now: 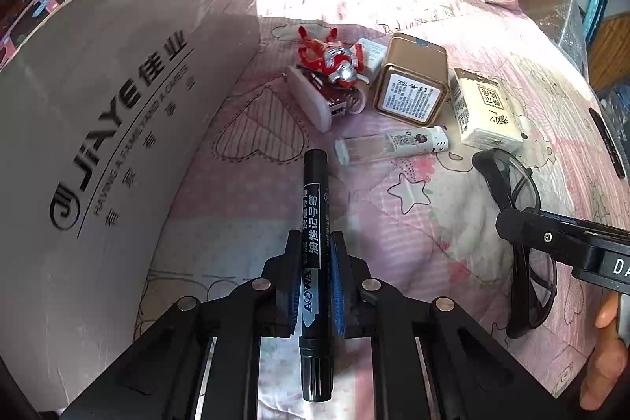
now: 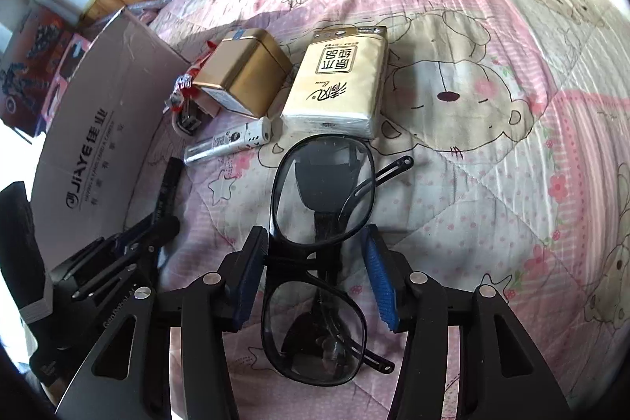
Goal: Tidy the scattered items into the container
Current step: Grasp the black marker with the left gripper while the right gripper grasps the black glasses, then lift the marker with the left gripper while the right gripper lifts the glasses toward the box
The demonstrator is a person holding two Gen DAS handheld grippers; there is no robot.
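Two claws at work: left claw [image 1: 315, 286] clamped on marker [image 1: 315, 262], right claw [image 2: 315, 278] open astride glasses [image 2: 319, 254] on bed [image 2: 472, 184], no grip yet. Next, probably: close on frame, carry both into box [image 1: 118, 144] beside left.

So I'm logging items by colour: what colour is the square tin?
Gold, with a white printed label on one face; the tin shows best in the left wrist view.
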